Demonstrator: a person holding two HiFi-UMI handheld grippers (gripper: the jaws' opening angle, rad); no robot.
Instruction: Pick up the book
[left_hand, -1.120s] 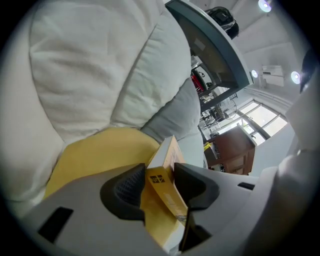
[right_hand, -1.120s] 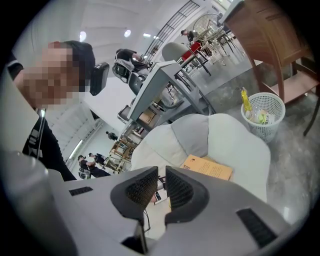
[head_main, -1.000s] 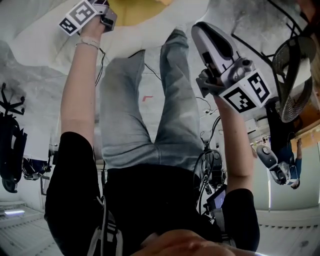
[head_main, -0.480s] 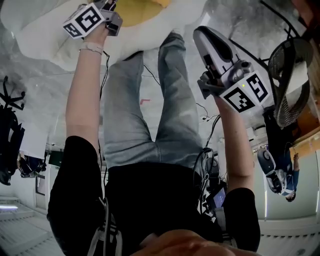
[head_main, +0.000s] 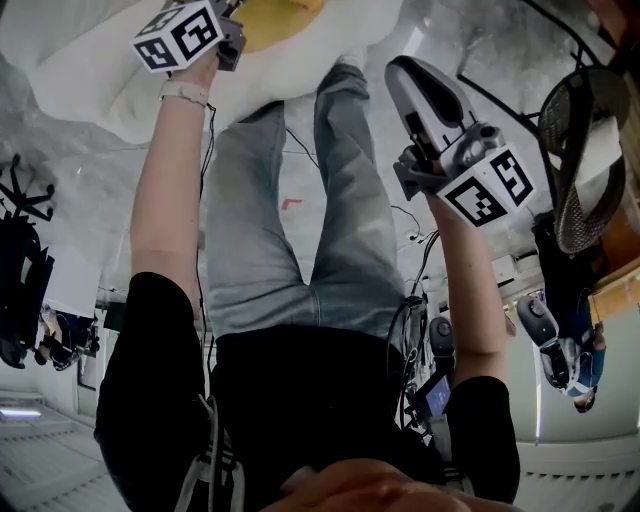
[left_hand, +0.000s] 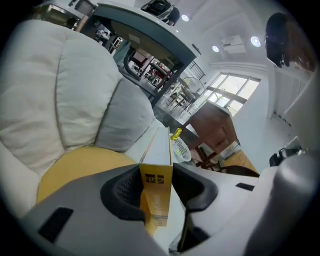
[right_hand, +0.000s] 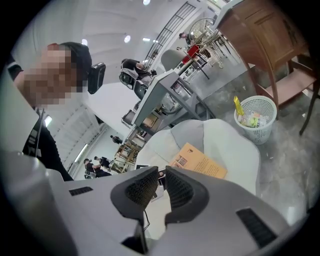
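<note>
The left gripper (left_hand: 156, 172) has just been closing its jaws. The thin yellow-orange paperback book (left_hand: 156, 192) stands edge-on between them, with the dark ribbed pads pressed against both covers. In the head view its marker cube (head_main: 180, 35) has slid along and turned to show another face since a second ago, so the wrist has rolled and taken the book with it. I judge the pick-up all but done: the book looks to be carried free of the white padded armchair (left_hand: 70, 85) behind it, though no view shows the gap plainly. The left forearm (head_main: 165, 190) reaches out straight, the gripper dipping somewhat below level. The right gripper (right_hand: 161, 179) is held out alongside at a gentler slant. Its jaws are all but together with nothing in them, and it faces the book's cover and, farther off, a white mesh wastebasket (right_hand: 256, 119).
</note>
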